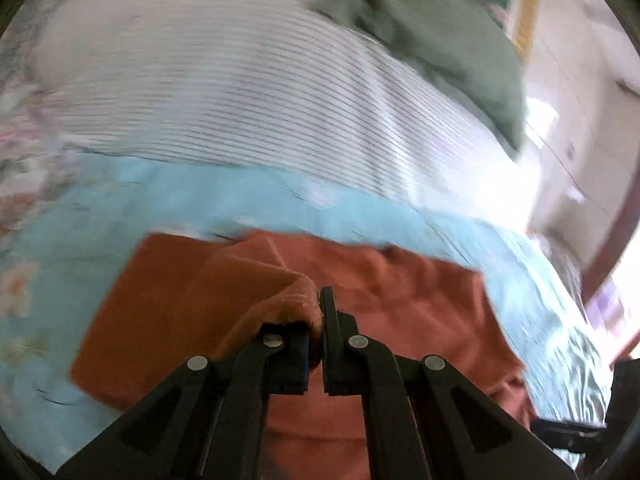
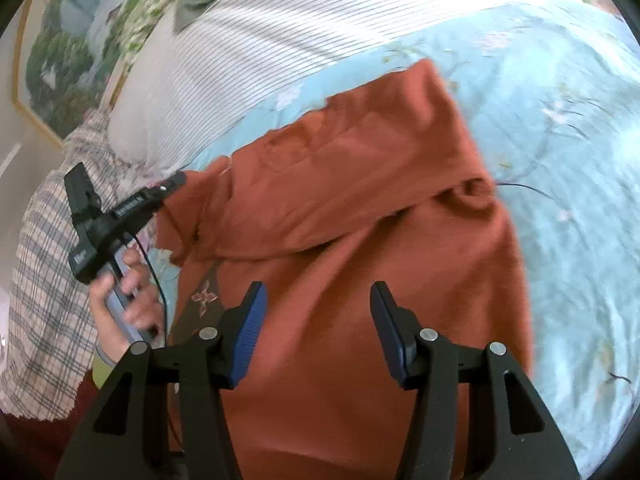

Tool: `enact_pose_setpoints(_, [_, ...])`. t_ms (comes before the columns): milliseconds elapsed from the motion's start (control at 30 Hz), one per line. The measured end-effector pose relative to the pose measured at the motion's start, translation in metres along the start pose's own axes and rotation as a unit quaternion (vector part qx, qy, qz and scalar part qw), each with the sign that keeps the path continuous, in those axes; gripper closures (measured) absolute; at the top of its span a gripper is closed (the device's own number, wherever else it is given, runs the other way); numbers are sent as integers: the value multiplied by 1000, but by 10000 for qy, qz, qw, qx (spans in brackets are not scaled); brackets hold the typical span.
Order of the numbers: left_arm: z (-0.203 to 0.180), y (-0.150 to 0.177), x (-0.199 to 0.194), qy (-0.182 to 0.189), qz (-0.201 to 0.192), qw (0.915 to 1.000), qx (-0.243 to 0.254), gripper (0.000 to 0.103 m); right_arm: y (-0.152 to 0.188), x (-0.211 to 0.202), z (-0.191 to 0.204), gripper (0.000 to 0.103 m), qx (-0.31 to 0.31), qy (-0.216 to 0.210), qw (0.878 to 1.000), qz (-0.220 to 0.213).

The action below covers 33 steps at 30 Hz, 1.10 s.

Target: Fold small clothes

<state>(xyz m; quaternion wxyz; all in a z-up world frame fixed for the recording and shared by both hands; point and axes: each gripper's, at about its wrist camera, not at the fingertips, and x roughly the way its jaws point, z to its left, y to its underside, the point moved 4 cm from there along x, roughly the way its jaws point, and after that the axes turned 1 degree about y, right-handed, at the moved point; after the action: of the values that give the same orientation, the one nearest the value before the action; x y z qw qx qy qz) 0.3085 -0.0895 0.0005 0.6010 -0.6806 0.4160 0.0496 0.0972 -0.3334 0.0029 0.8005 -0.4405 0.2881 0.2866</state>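
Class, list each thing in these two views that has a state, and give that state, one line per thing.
Left gripper: shut on a fold of the orange garment.
Right gripper: open, holding nothing.
Orange garment: partly folded on the blue bedsheet.
Striped pillow: lying beyond the garment.

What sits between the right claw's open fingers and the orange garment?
Nothing: in the right wrist view, the right claw hovers open directly over bare orange garment.

Bed cover [image 2: 560, 128]: light blue, floral print.
Pillow [image 2: 248, 48]: white, thin dark stripes.
Checked pillow [image 2: 44, 264]: beside it.
Wall picture [image 2: 68, 52]: framed landscape.
Light: bright glare, right in the left wrist view.
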Motion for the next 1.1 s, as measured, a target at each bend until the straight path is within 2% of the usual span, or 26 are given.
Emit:
enact_pose_setpoints(33, [-24, 9, 10, 54, 142, 9997, 181, 101, 0, -3, -5, 48, 54, 17, 10000, -24])
enact_pose_setpoints(133, [-62, 30, 46, 82, 535, 9971, 536, 100, 0, -13, -19, 48, 229, 84, 9996, -133])
enact_pose_setpoints(267, [-89, 58, 93, 50, 1115, 9899, 880, 98, -3, -22, -29, 48, 316, 149, 9991, -236])
enact_pose_setpoints(367, [-88, 76, 108, 67, 1457, 9852, 900, 82, -5, -25, -30, 48, 326, 168, 9989, -276])
enact_pose_setpoints(400, [-87, 81, 103, 145, 1480, 9851, 864, 71, -6, -24, -27, 47, 301, 164, 9990, -281])
enact_pose_setpoints(433, [-87, 84, 98, 190, 1498, 9850, 837, 53, -8, -22, -24, 46, 257, 147, 9992, -279])
enact_pose_setpoints(500, [-84, 88, 83, 196, 1435, 9859, 839, 42, -10, -16, -17, 45, 156, 118, 9995, -260])
enact_pose_setpoints(700, [-45, 106, 17, 125, 1285, 9887, 767, 42, -16, 24, 25, 45, -542, -31, 9985, 42])
enact_pose_setpoints(800, [-5, 105, -11, -308, 1135, 9919, 487, 42, -21, 53, 50, 45, -1148, 82, 9931, 212])
enact_pose_setpoints(900, [42, 99, -29, -1030, 923, 9903, 158, 42, -27, 82, 78, 45, -1942, 291, 9799, 347])
enact_pose_setpoints(967, [70, 98, -31, -1403, 900, 9860, -22, 42, -27, 102, 99, 45, -2708, 491, 9606, 389])
enact_pose_setpoints(1000, [80, 98, -30, -1527, 921, 9839, -91, 42, -27, 110, 105, 45, -3055, 607, 9495, 374])
enact_pose_setpoints(1100, [105, 102, -24, -1942, 972, 9760, -176, 42, -21, 133, 126, 45, -4285, 1083, 8966, 257])
